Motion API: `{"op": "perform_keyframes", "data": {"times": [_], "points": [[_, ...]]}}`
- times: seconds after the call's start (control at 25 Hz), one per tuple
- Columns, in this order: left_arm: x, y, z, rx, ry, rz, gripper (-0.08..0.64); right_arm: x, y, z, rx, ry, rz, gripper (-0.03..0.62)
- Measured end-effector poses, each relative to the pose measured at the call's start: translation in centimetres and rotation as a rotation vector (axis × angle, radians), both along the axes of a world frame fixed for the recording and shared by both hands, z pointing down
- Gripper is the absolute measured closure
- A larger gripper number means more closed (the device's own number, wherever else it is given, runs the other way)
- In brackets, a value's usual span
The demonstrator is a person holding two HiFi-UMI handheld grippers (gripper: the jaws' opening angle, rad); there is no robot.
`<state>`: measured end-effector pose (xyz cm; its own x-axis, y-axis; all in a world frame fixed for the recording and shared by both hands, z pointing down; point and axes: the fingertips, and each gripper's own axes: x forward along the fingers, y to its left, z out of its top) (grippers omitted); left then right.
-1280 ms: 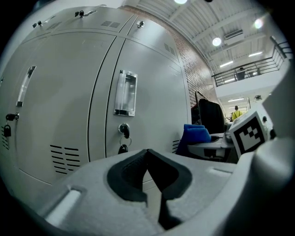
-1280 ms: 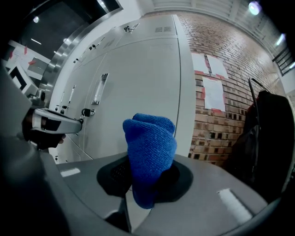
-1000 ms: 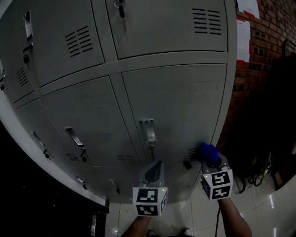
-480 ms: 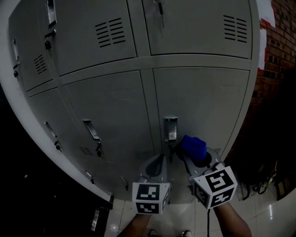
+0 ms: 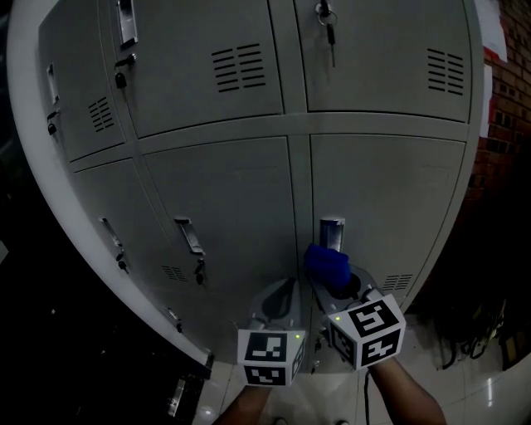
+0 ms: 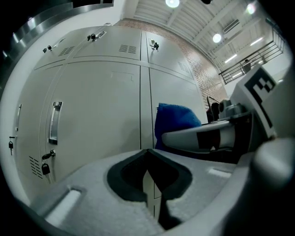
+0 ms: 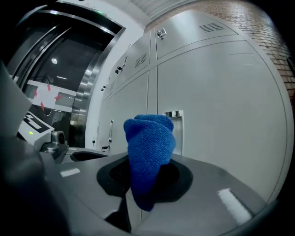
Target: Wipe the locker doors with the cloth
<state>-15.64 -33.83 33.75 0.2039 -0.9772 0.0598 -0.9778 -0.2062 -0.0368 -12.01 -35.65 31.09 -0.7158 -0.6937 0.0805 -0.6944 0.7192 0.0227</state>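
Grey metal locker doors (image 5: 224, 207) fill the head view, with vents and handles. My right gripper (image 5: 332, 282) is shut on a bunched blue cloth (image 5: 325, 266), held against the lower right door (image 5: 390, 199) just under its handle (image 5: 331, 232). The cloth (image 7: 150, 152) stands up between the shut jaws in the right gripper view, with the handle (image 7: 175, 131) behind it. My left gripper (image 5: 280, 300) hangs beside it, shut and empty, close to the strip between the two lower doors. In the left gripper view the cloth (image 6: 177, 122) shows to the right.
A key (image 5: 327, 25) hangs in the upper right door's lock. The lower left door has a handle (image 5: 189, 236) and a lock. A brick wall (image 5: 504, 91) with a paper sheet stands right of the lockers. Pale floor tiles (image 5: 465, 390) lie below.
The right gripper has carried the cloth leftwards along the lower right door, from its bottom right corner to below the handle. The head view has swung right. The left gripper stays put.
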Motion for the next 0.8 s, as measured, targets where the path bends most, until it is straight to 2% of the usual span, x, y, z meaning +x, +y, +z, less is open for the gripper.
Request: {"op": "perform_keyframes", "data": {"times": [0.28,0.52,0.8], "points": [[3.1,-0.6,-0.5,0.006,0.015,0.055,0.557,4.5,-1.1,-0.4,0.029,0.017,0.102,0.508],[6.8,-1.4,-0.5,0.004,0.017,0.11,0.557,10.2,-2.2,0.5,0.001,0.031,0.204,0.508],[9.5,-2.2,-0.8,0.008,0.029,0.132,0.557,15.8,-2.8,2.0,-0.026,0.063,0.293,0.506]]}}
